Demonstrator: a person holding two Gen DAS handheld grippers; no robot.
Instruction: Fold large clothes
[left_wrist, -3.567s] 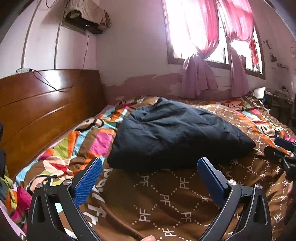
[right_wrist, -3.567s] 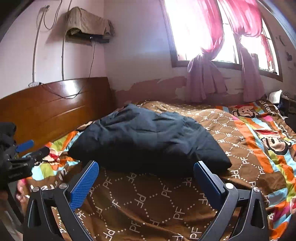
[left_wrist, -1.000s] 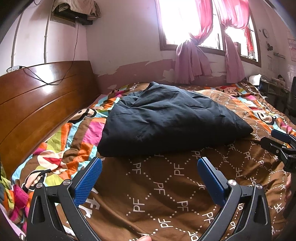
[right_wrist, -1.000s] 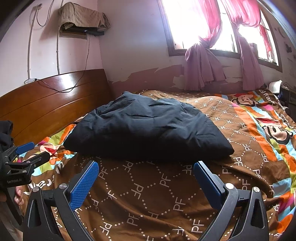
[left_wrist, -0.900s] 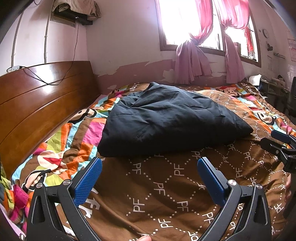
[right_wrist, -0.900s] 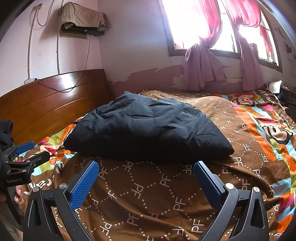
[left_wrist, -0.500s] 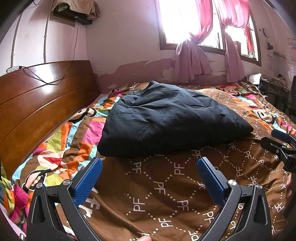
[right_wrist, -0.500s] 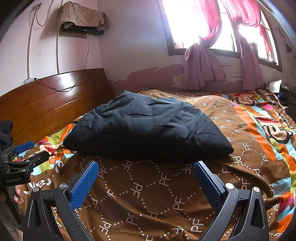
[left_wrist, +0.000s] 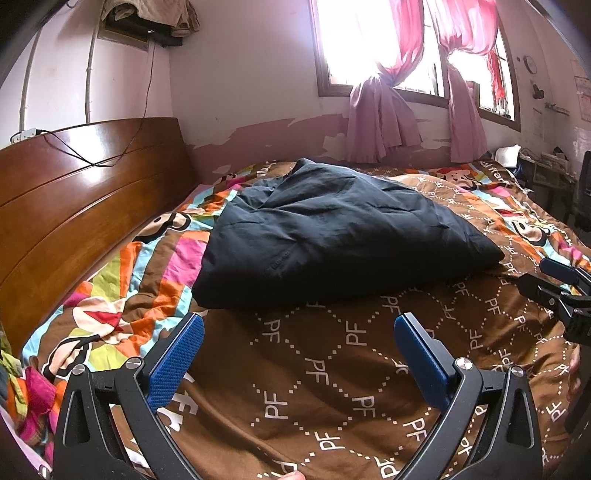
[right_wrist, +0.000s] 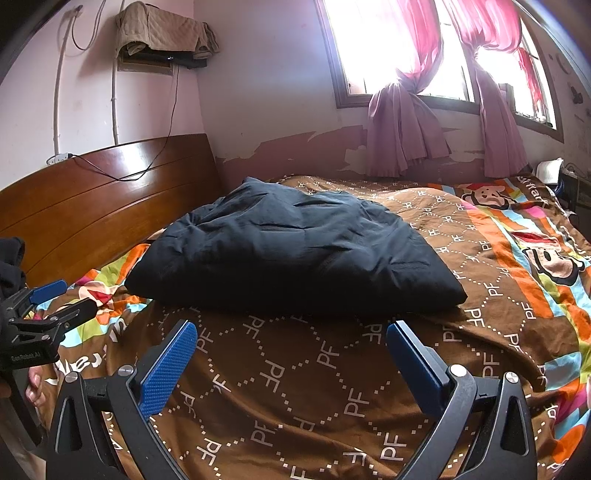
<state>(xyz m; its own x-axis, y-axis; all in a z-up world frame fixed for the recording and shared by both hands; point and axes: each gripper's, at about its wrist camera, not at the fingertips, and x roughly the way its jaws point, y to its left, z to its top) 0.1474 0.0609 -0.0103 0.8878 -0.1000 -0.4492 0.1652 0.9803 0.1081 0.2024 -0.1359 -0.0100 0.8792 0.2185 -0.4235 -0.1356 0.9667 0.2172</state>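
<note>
Left gripper (left_wrist: 299, 325): moved nearer the jacket (left_wrist: 332, 236) since 3.6 s ago.
Right gripper (right_wrist: 291, 332): likewise nearer.

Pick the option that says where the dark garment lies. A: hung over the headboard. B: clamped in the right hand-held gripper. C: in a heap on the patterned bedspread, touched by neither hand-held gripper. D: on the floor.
C: the garment lies heaped on the bedspread, beyond both open grippers.

We carry two black-framed grippers: the left gripper (left_wrist: 298, 332) and right gripper (right_wrist: 287, 339) show blue textured pads (right_wrist: 164, 367) and silver screws (right_wrist: 457, 369).
</note>
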